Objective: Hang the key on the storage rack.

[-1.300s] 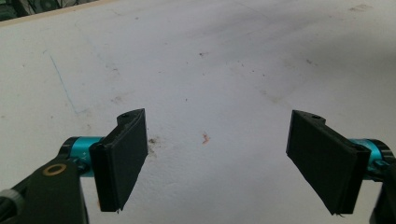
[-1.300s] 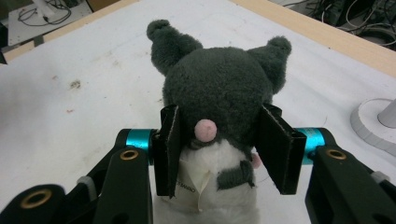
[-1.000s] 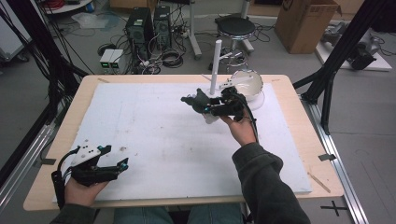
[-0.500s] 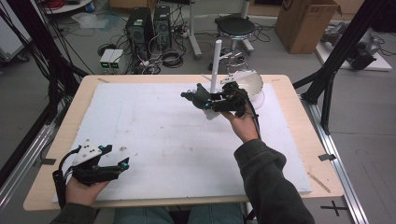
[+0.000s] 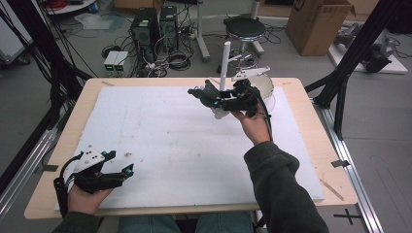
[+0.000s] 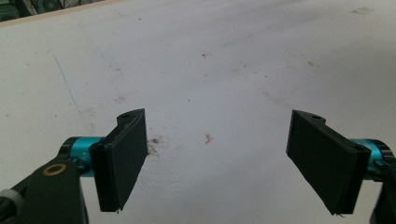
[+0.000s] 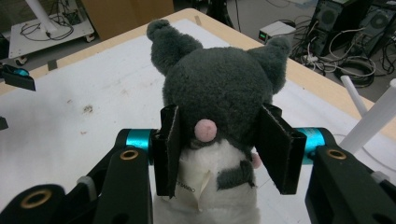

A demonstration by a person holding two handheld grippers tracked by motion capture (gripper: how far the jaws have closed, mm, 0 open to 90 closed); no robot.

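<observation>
White foam-covered tabletop (image 5: 160, 141): right gripper (image 7: 219, 140) clenches a dark grey, white-bellied plush toy (image 7: 217, 93) above it, mid-carry; setting it down likely comes next. Left gripper (image 6: 219, 163) rests near the tabletop's front edge, jaws released.

The right gripper (image 5: 206, 95) is held up over the far side, forearm stretched forward, its jaws clamped on a plush toy (image 7: 219, 88). The left gripper (image 5: 127, 171) sits low at the near left corner, jaws spread wide with nothing between them.
</observation>
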